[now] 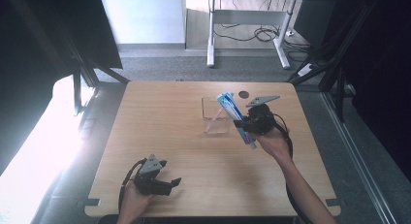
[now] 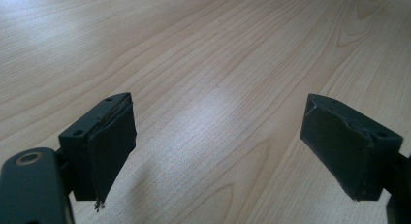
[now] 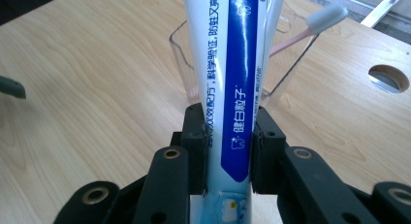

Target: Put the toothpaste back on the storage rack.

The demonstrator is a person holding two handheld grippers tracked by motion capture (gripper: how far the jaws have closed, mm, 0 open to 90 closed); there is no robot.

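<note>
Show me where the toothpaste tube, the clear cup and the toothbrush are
toothpaste tube (image 3: pixel 232 88), right gripper view, on its blue printed band above the right tongs' jaws.
clear cup (image 1: pixel 209 104), high view, on its far left wall.
toothbrush (image 3: pixel 327 16), right gripper view, on its white bristle head.

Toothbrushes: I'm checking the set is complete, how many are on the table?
1: a pink toothbrush leans inside the clear cup, beside the toothpaste tube clamped in the right gripper. None seems hidden.
</note>
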